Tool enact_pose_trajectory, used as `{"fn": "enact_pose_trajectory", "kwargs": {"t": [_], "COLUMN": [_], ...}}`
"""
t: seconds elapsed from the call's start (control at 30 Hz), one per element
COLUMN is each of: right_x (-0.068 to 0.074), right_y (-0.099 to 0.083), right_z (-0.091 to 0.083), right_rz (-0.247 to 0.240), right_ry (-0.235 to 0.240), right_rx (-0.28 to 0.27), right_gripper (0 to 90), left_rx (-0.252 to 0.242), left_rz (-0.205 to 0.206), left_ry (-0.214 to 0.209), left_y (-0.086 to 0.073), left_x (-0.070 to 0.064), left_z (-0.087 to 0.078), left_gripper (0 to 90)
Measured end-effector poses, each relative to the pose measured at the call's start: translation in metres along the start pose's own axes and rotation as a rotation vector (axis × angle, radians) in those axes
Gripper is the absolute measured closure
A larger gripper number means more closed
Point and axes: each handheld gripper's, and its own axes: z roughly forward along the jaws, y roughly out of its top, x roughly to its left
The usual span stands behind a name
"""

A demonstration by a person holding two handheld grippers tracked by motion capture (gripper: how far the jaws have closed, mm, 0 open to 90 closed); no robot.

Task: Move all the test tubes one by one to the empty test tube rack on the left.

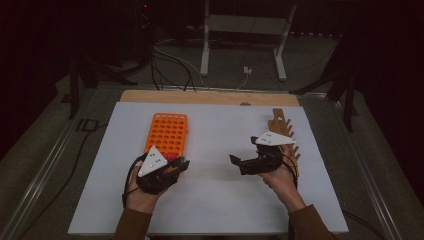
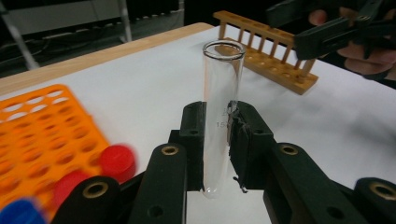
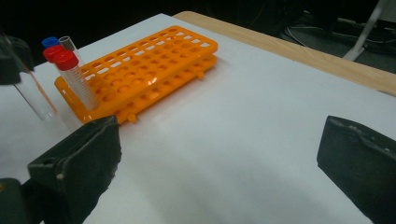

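Tube (image 2: 222,116), clear and uncapped, is pinched upright between the fingers of the left gripper (image 2: 216,140), just off the near end of the orange rack (image 1: 168,132). Capped tubes (image 3: 70,77) are already seated there. The right gripper (image 1: 241,159) is held at 3 o'clock, fingers spread and empty. Placement is judged outstanding. Open white table (image 1: 215,200) lies between the grippers; the wooden rack (image 1: 282,127) stands at 2 o'clock.
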Motion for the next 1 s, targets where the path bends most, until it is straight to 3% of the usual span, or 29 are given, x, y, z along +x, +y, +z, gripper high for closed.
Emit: {"fn": "enact_pose_trajectory", "kwargs": {"t": [0.47,0.83,1.0], "right_x": [-0.019,-0.026,-0.027], "right_y": [-0.015,-0.020,-0.022], "right_z": [-0.020,-0.026,-0.028], "right_rz": [0.045,0.067,0.072], "right_ry": [-0.050,-0.067,-0.073], "right_rx": [-0.008,-0.019,-0.018], "right_gripper": [0.1,0.1,0.1], "left_rx": [-0.040,-0.052,-0.048], "left_rz": [-0.043,-0.083,-0.082], "left_ry": [0.057,0.129,0.190], "left_y": [-0.015,-0.027,-0.032], "left_x": [0.029,0.049,0.055], "left_z": [-0.041,-0.054,-0.055], "left_gripper": [76.4,76.4,76.4]}}
